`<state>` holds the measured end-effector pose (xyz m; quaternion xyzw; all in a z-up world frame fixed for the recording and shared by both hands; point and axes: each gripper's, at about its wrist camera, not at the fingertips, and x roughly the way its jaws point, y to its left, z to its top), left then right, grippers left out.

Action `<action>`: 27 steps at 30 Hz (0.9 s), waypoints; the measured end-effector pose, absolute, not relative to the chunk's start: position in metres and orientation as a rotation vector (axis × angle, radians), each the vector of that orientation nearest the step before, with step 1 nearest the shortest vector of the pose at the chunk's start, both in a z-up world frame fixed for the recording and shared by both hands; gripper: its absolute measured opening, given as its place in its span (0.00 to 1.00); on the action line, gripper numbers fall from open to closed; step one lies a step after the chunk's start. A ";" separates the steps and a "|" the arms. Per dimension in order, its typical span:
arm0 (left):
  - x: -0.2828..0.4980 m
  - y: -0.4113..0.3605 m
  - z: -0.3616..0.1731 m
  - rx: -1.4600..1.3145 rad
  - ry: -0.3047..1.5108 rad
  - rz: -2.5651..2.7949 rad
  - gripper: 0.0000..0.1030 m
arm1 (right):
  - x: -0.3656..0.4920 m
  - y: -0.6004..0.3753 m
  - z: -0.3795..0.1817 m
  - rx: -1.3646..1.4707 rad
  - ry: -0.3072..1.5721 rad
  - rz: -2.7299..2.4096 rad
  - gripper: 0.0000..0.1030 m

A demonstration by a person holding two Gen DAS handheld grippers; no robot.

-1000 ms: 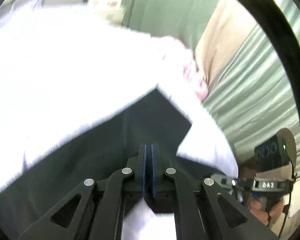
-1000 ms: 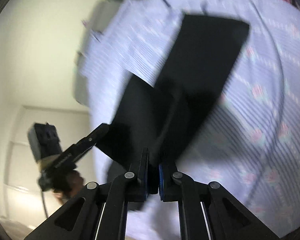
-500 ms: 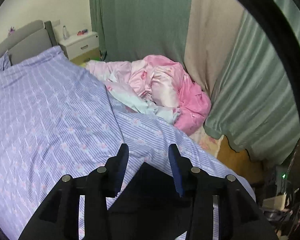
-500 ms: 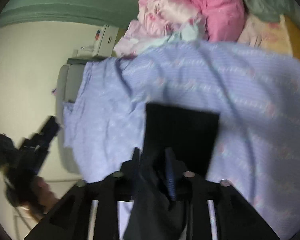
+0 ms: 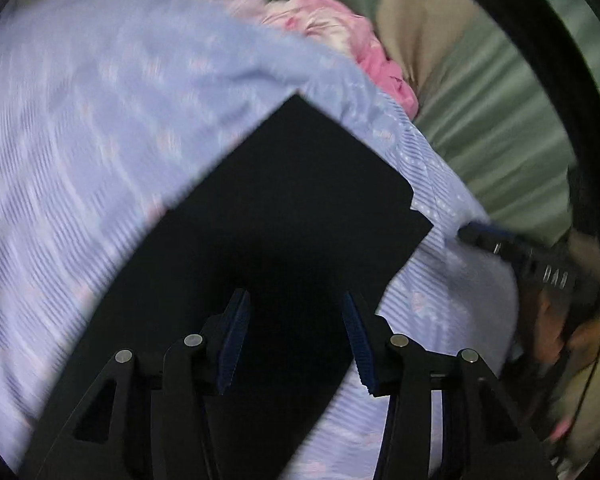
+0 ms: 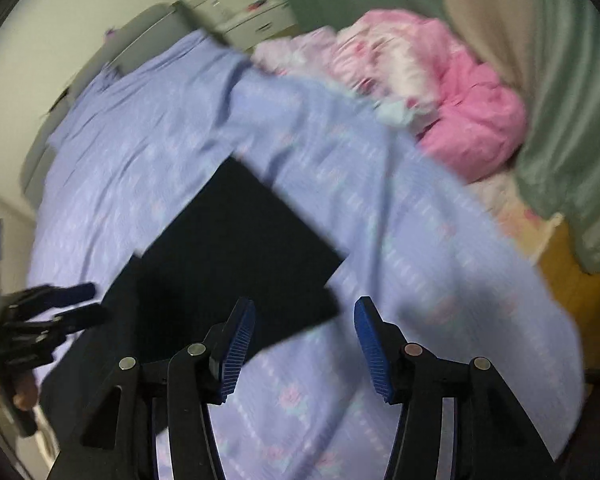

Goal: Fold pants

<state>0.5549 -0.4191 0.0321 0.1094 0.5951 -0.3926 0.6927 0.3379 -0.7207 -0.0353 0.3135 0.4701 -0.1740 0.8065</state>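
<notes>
The black pants (image 5: 284, 216) lie folded flat on the lilac striped bed sheet (image 5: 80, 128). They also show in the right wrist view (image 6: 236, 248). My left gripper (image 5: 296, 340) is open and empty, just above the near part of the pants. My right gripper (image 6: 304, 348) is open and empty, over the sheet beside the pants' right edge. The right gripper shows at the right of the left wrist view (image 5: 516, 244). The left gripper shows at the left of the right wrist view (image 6: 48, 312).
A heap of pink bedding (image 6: 440, 92) lies at the far side of the bed. Green and beige curtains (image 5: 492, 112) hang behind it. A grey headboard (image 6: 140, 36) and white nightstand (image 6: 260, 16) stand at the back. Yellow floor (image 6: 572, 292) shows beside the bed.
Both grippers were shut on the pants one second ago. They have opened and let go. The pants now lie folded on the sheet, and both grippers have pulled back.
</notes>
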 end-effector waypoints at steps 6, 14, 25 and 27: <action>0.552 -0.423 -0.027 0.050 1.483 -0.825 0.44 | 0.323 -0.710 -0.061 0.732 1.008 -0.366 0.52; 0.562 -0.436 -0.014 0.004 1.446 -0.846 0.05 | 0.326 -0.716 -0.066 0.736 1.000 -0.390 0.52; 0.631 -0.560 0.055 0.173 1.192 -0.886 0.34 | 0.359 -0.747 -0.048 0.727 0.900 -0.432 0.52; 0.629 -0.568 0.069 0.196 1.117 -0.875 0.47 | 0.359 -0.751 -0.047 0.735 0.890 -0.443 0.52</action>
